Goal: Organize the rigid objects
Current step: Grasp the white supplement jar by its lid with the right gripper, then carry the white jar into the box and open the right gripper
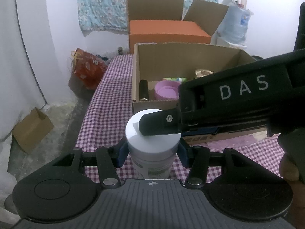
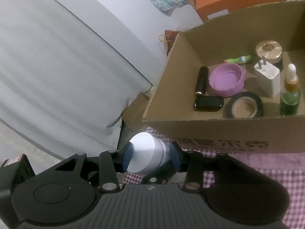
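A white jar [image 1: 150, 158] with a wide white lid [image 1: 152, 139] stands on the checked cloth just in front of the cardboard box [image 1: 144, 105]. My left gripper [image 1: 152, 152] is shut on the jar, its blue pads [image 1: 122, 152] pressing both sides just under the lid. My right gripper [image 2: 151, 156] comes in from the right and is shut on the lid [image 2: 144, 152], with blue pads on both of its sides. In the left wrist view one of its black fingers [image 1: 158, 126] lies across the lid's top.
The open box [image 2: 209, 122] holds two black tubes [image 2: 201, 80], a purple cap [image 2: 226, 80], a black tape roll [image 2: 245, 105], a white charger [image 2: 267, 80], a green dropper bottle [image 2: 289, 95] and a gold-lidded jar [image 2: 268, 50]. An orange box [image 1: 167, 32] stands behind. The table edge drops off left.
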`<state>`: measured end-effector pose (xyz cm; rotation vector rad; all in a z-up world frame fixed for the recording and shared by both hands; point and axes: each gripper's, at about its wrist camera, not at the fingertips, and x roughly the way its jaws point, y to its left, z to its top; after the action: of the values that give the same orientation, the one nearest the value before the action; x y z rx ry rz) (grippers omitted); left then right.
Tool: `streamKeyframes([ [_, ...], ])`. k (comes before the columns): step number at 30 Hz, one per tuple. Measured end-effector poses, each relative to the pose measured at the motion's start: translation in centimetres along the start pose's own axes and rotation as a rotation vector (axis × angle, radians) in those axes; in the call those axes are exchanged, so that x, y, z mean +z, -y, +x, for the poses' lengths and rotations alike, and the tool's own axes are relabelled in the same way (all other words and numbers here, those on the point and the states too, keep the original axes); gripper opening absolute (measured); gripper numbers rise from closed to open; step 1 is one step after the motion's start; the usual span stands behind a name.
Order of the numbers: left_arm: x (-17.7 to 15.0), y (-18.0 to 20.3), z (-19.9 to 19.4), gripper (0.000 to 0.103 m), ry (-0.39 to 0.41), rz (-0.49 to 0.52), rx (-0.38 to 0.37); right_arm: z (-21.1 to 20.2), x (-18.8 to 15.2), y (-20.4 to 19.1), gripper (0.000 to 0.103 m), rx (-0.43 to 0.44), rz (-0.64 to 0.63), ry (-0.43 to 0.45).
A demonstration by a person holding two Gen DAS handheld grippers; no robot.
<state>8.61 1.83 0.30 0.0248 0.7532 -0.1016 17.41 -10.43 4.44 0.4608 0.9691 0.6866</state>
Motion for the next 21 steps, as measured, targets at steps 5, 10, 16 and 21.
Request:
streamKeyframes([
  [5,0.1,0.2,-1.6,0.053,0.024,0.010,0.014,-1.1,-0.3,-0.8,0.046,0.016,-0.016,0.017],
  [10,1.1,0.8,-3.9,0.053,0.077,0.036,0.016,-3.3,-0.2,-2.4,0.047,0.033,-0.046,0.060],
  [16,4.3,2.1,-6.1,0.053,0.152,0.075,-0.036,-7.4,1.0,-4.1,0.047,0.036,-0.090,0.165],
  [21,8.1,4.5,-6.2,0.053,0.203,0.133,-0.098,-11.4,3.3,-4.6,0.047,-0.002,-0.129,0.262],
])
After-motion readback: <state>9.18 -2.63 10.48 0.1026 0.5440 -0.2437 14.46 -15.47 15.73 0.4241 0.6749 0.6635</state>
